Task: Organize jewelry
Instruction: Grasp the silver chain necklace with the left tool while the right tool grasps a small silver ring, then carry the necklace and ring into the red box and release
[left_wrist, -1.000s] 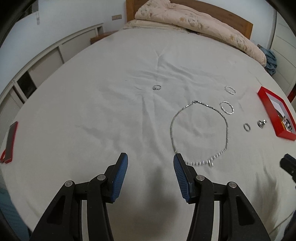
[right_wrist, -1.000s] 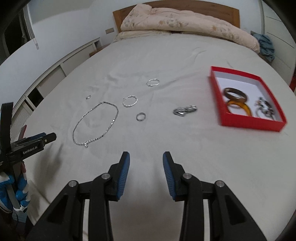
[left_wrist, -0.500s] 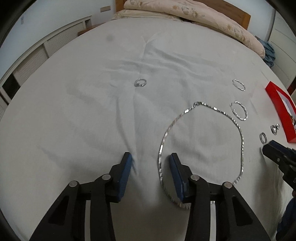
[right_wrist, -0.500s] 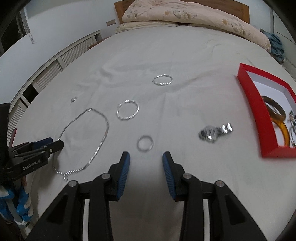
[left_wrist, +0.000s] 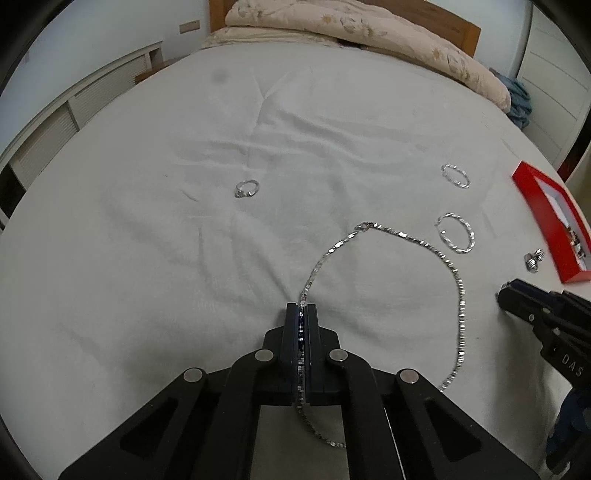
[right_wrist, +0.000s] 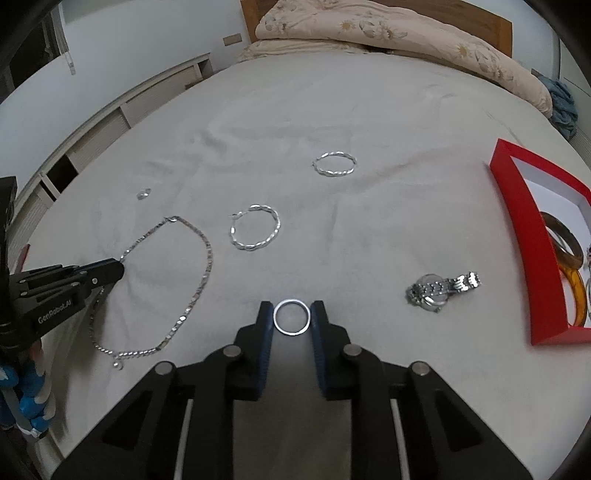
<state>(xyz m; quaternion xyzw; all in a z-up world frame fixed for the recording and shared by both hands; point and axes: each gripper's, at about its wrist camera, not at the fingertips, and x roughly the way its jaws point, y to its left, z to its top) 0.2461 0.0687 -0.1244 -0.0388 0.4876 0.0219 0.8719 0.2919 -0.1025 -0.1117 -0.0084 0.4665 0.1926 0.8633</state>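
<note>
A silver chain necklace (left_wrist: 458, 291) lies looped on the white bed sheet. My left gripper (left_wrist: 301, 308) is shut on its left side, the chain running between the pads; it also shows in the right wrist view (right_wrist: 120, 267). My right gripper (right_wrist: 291, 314) is open with a plain silver ring (right_wrist: 291, 316) lying between its fingertips, both pads close to it. It also shows in the left wrist view (left_wrist: 504, 293). The red jewelry box (right_wrist: 532, 254) holds two bangles (right_wrist: 569, 258) at the right.
Two twisted silver hoops (right_wrist: 255, 228) (right_wrist: 334, 163) lie mid-sheet. A small stone ring (left_wrist: 246, 188) lies farther left. A silver watch (right_wrist: 441, 288) lies left of the box. A folded quilt (right_wrist: 399, 33) and headboard are at the far end; cabinets run along the left wall.
My left gripper moved forward and shut on the necklace chain. My right gripper moved forward and down until the plain ring lies between its fingertips.
</note>
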